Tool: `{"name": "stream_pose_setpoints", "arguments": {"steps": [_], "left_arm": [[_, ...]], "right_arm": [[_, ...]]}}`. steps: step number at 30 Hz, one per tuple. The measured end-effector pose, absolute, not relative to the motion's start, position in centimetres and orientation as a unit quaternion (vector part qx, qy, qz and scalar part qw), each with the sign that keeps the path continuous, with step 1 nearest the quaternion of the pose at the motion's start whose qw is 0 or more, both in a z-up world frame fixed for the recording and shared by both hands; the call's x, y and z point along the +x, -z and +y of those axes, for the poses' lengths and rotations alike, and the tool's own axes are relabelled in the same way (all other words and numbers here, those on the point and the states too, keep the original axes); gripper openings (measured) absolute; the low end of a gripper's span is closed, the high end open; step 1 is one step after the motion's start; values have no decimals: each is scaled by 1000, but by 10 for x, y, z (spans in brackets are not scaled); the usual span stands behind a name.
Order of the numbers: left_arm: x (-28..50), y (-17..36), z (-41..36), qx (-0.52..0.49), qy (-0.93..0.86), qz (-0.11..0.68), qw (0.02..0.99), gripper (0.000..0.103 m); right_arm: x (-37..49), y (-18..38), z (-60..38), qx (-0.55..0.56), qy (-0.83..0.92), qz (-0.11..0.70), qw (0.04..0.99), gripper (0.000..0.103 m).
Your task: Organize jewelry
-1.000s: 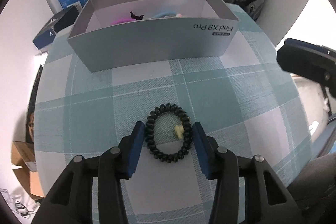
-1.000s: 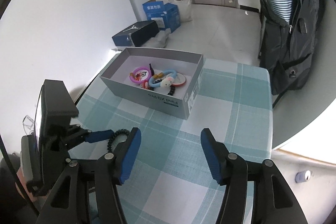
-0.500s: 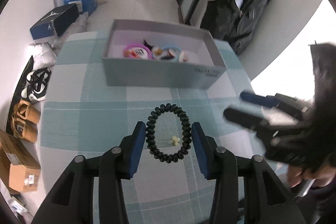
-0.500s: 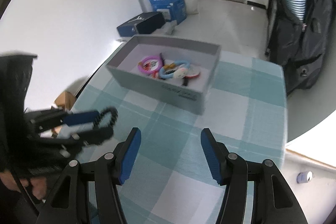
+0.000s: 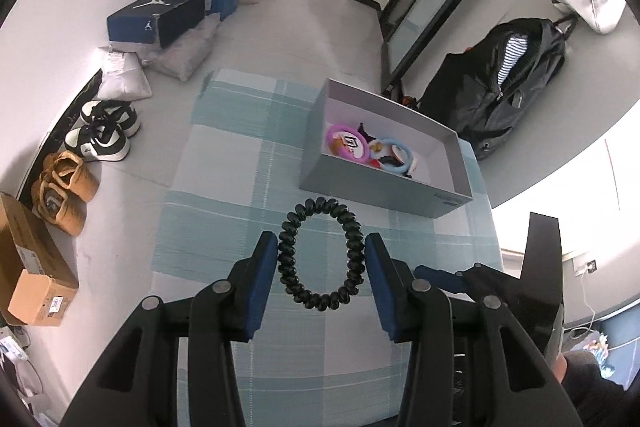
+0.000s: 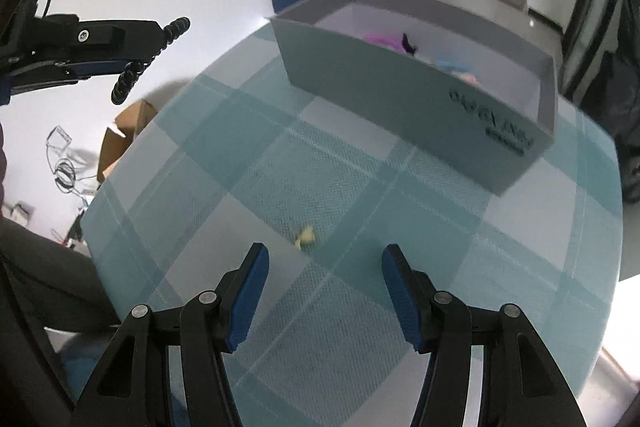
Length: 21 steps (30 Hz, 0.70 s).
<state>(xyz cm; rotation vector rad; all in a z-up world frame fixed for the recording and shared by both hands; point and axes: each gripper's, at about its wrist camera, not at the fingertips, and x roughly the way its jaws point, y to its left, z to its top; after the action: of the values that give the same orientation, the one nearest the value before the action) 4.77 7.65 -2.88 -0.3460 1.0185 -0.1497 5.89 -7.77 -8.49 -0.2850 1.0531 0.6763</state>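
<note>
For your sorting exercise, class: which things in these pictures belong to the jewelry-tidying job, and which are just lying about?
Belong to the job:
- black coil bracelet, held by the left gripper
- grey box
- pink ring and blue ring in the box
- right gripper, open over the table

Just lying about:
- sneakers
- black backpack
- cardboard box

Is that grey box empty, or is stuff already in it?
Not empty. The grey box holds a pink ring, a blue ring and other small pieces.
</note>
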Motion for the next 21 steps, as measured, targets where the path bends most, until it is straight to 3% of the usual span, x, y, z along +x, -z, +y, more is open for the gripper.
{"name": "stream_pose_setpoints", "arguments": {"steps": [2,5,7,10,11,21], "left_arm": [[47,28,79,-164,71,485,856,39],[46,27,81,-166,73,485,856,39],[46,26,83,-166,72,484,856,39],[45,24,85,-165,71,481,858,39],[45,24,86,-163,70,480,859,39],[47,19,82,-153,67,474,865,39]], "right_arm": [[61,86,-75,-131,-310,489,805,57],[64,85,-70,-135,-305,484,809,41],[63,85,-67,-142,-303,481,810,39],[58,86,-58,-179,-293,472,812,24],[56,85,-58,-188,-292,469,812,12],[58,74,-67,-169,-302,467,814,11]]}}
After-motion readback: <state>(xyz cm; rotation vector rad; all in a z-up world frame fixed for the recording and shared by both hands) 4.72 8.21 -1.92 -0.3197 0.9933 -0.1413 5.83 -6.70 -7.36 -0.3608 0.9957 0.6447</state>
